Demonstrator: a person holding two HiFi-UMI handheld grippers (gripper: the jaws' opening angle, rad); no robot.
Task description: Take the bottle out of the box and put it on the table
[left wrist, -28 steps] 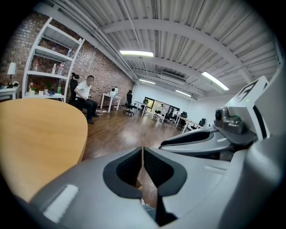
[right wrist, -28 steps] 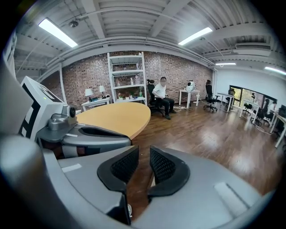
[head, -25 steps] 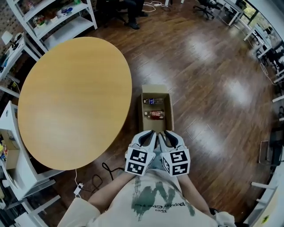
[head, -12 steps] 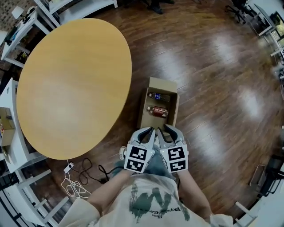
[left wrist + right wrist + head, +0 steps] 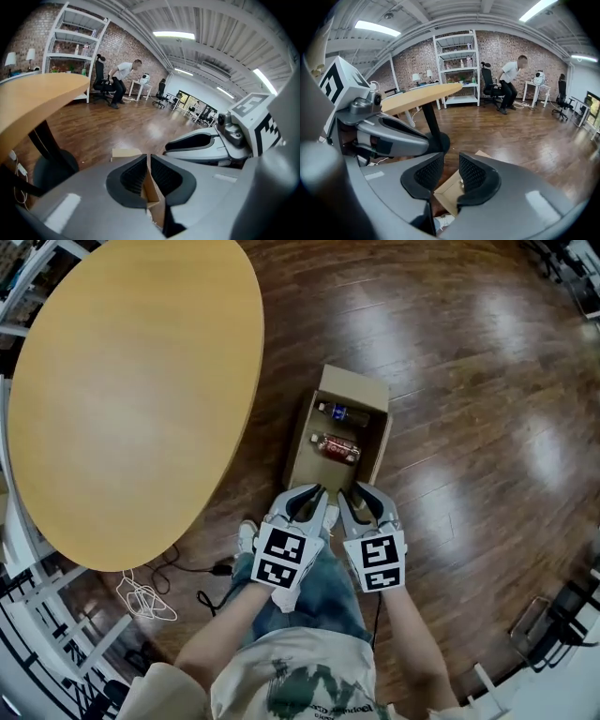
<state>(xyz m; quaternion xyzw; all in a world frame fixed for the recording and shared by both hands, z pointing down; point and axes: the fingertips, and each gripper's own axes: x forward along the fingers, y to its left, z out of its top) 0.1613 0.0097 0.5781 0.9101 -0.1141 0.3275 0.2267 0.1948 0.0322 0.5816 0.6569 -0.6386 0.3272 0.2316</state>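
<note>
An open cardboard box [image 5: 302,442] stands on the wood floor to the right of the round wooden table [image 5: 122,381]. Two bottles lie inside it: a blue-labelled one [image 5: 343,413] at the far end and a red-labelled one [image 5: 336,448] in the middle. Both grippers hang side by side over the box's near end, pointing down. My left gripper [image 5: 317,491] [image 5: 146,157] is shut and empty, with only box cardboard [image 5: 152,194] showing past its tips. My right gripper [image 5: 354,489] [image 5: 451,157] has its jaws opening, with nothing between them. The box corner [image 5: 447,192] lies below it.
The table's dark pedestal [image 5: 433,126] stands just left of the box. White cables [image 5: 141,596] lie on the floor under the table edge. My shoe [image 5: 246,538] sits by the box's near left corner. Shelves [image 5: 457,70] and a person [image 5: 508,82] stand far off.
Both grippers have dropped and moved forward to the near end of the box. The box and bottles look larger and nearer. The gap between the right jaws has widened.
</note>
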